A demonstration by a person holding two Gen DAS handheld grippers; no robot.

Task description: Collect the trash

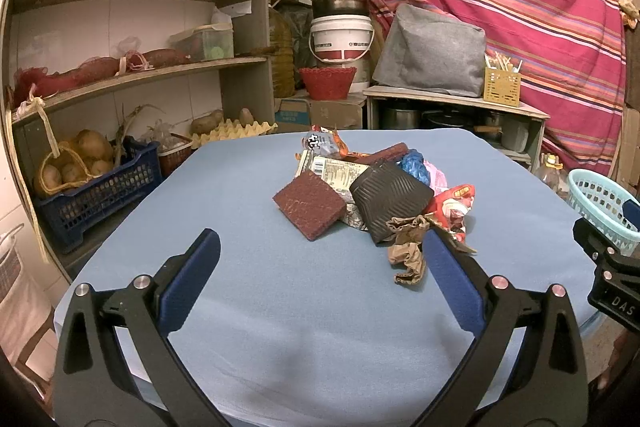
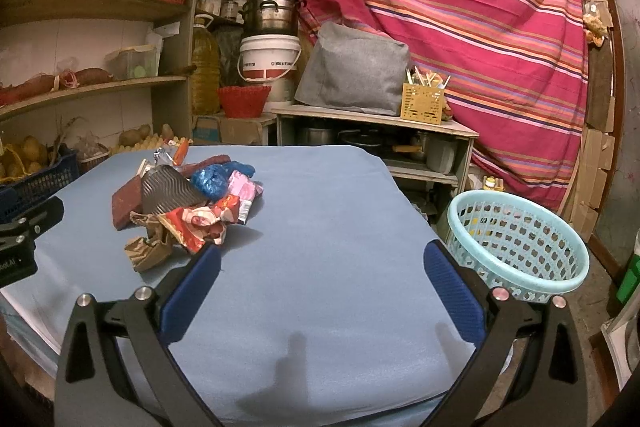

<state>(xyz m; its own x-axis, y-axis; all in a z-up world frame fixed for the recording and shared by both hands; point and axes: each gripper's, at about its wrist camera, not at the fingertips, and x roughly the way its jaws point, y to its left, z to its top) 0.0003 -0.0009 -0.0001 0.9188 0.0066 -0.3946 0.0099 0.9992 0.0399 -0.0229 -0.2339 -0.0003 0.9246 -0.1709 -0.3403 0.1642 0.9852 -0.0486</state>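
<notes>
A heap of crumpled wrappers and trash [image 1: 376,187] lies mid-bench on the blue-covered bench [image 1: 280,307], its long axis running front to back. Left gripper [image 1: 320,255] and right gripper [image 2: 322,267]: jaws spread, empty. The pale-blue perforated plastic basket [image 2: 520,243] stands beside the bench's right edge.

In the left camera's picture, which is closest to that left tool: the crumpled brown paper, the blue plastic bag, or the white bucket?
From the left tool:
1. Crumpled brown paper, beside its right finger.
2. Blue plastic bag, at the back of the pile.
3. White bucket, beyond the table, under the pot.

Dim warm indoor light; soft shadows — heavy fisheye edge-bending
</notes>
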